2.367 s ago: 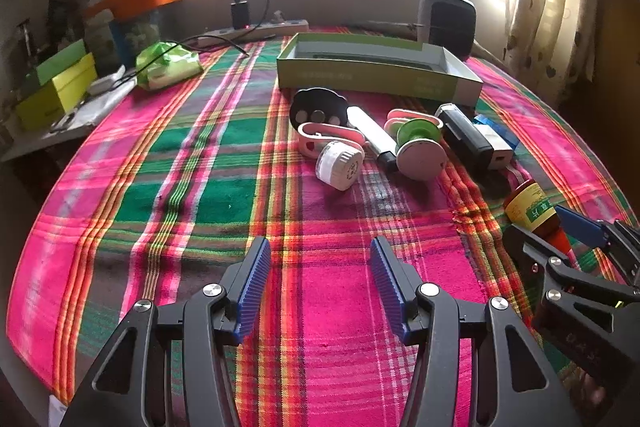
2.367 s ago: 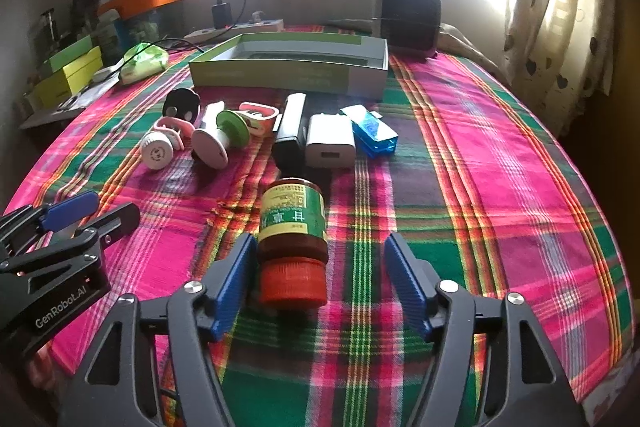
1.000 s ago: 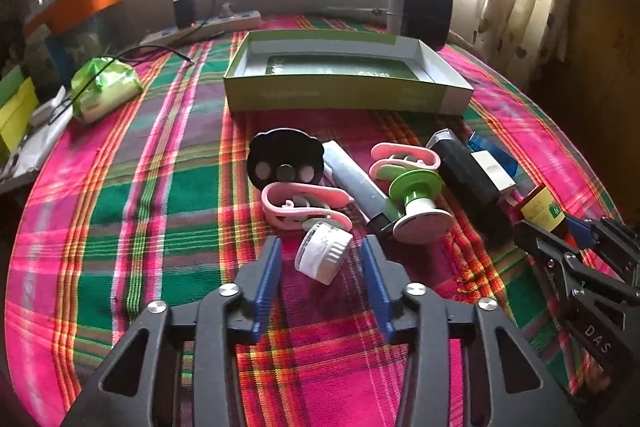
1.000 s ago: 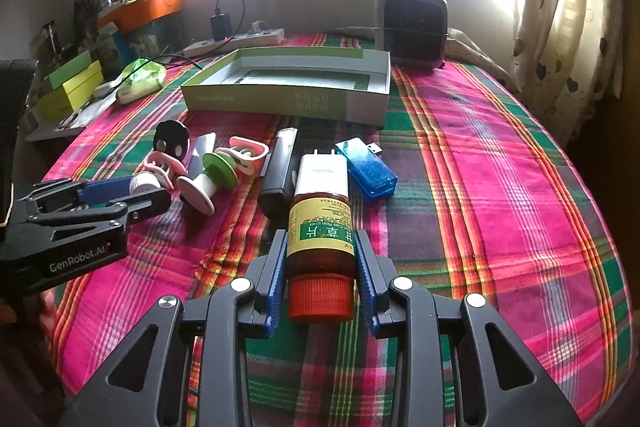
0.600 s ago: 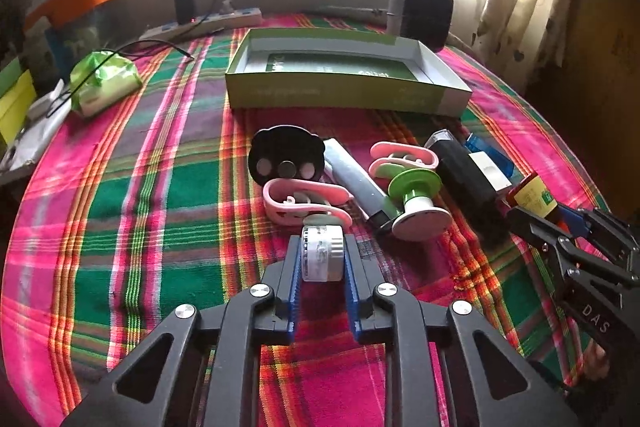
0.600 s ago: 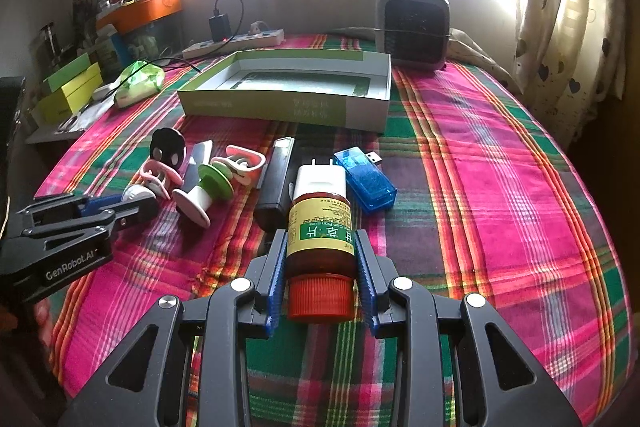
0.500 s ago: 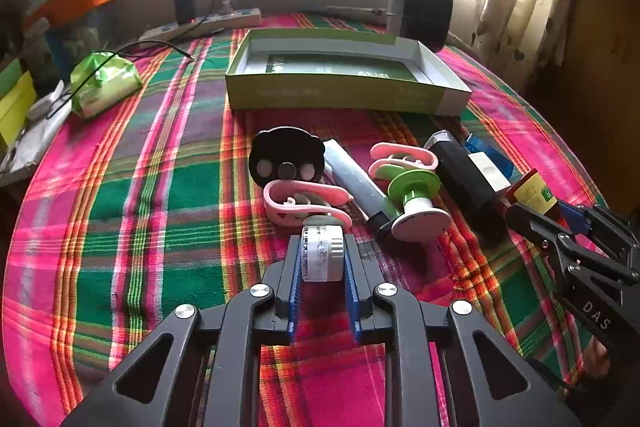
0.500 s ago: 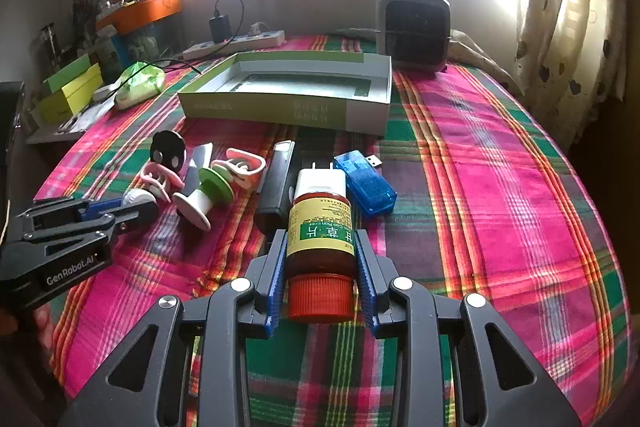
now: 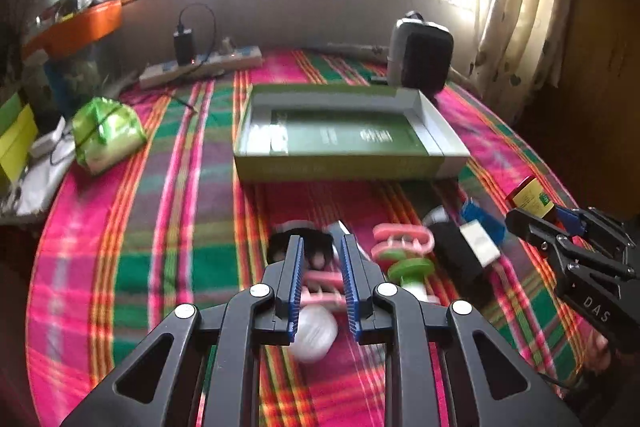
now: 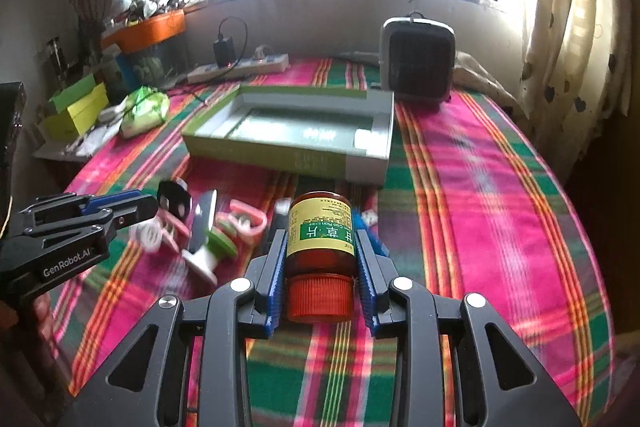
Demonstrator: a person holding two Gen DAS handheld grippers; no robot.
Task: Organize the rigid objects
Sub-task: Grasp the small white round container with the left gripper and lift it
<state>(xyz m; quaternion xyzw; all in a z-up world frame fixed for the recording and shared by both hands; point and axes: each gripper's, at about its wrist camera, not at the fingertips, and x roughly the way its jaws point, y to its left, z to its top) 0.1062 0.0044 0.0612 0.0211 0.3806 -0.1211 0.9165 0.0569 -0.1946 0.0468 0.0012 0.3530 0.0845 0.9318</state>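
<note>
Bed (image 10: 480,187): its right half, from the tray (image 10: 288,147) to the right edge, lies bare of objects. The left strip beside the clutter is likewise open, up to the green bag (image 9: 106,135) at the far left edge. The tray sits toward the far edge, in front of the heater (image 10: 416,59).

Right gripper (image 10: 320,259): narrowly open, both pads pressed on the bottle (image 10: 322,239), which is held above the bed, red cap toward the camera.

Left gripper (image 9: 320,283): nearly closed. The white cap (image 9: 314,333) shows blurred low between its fingers; contact cannot be confirmed. Its tips hang over the black disc (image 9: 316,251) and pink clip (image 9: 320,289).
</note>
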